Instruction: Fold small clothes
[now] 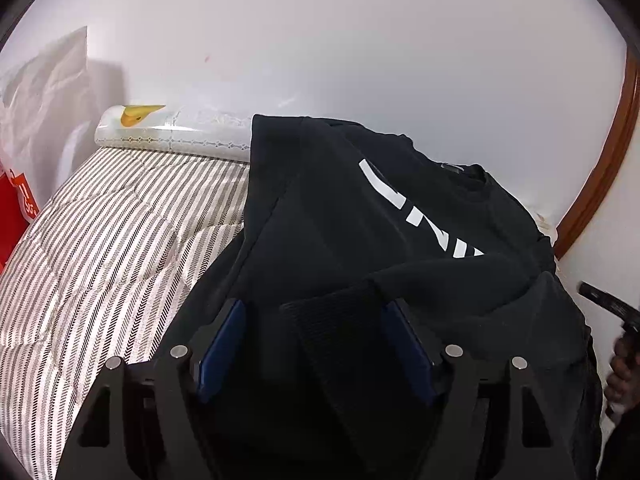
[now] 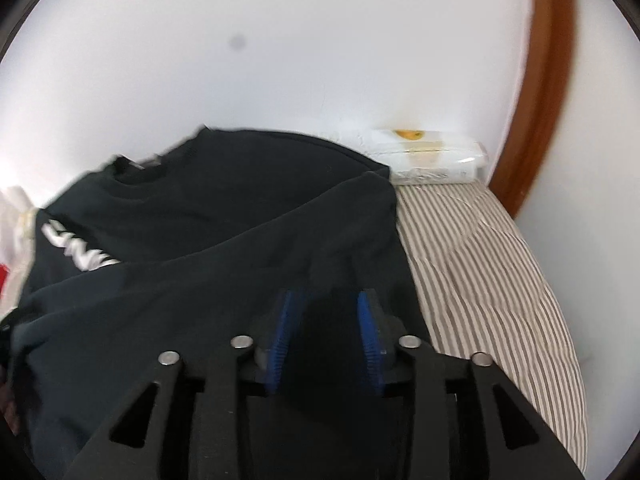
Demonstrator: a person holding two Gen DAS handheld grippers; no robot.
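Taking the black sweatshirt (image 1: pixel 344 216) as the landmark: it lies on the bed, over a striped quilt (image 1: pixel 104 240), collar toward the wall, white lettering across the chest.

Far left of the sweatshirt in the left wrist view, a red and white bag (image 1: pixel 24 184) stands at the quilt's edge; what it holds cannot be seen. Behind the sweatshirt's upper left corner, against the wall, lies a clear plastic package (image 1: pixel 172 136) with pale contents and a yellow-orange patch showing through.

At the sweatshirt's near edge, the left gripper (image 1: pixel 314 340) has its jaws spread, with the ribbed cuff (image 1: pixel 332 320) of a sleeve lying between them; the blue pads do not press on it. The sleeve crosses the body diagonally. Right of the sweatshirt, a hand (image 1: pixel 620 368) grips the other tool's handle.

In the right wrist view, the right gripper (image 2: pixel 326 332) sits over the sweatshirt's near right part, jaws partly apart, dark cloth between or beneath them. The picture is blurred and dark on dark, so I cannot tell whether they pinch anything.

By my reading, the fold is in its early-to-middle stage: one side and a sleeve look turned inward across the front. The rest, folding the body into a compact stack, seems still to do.
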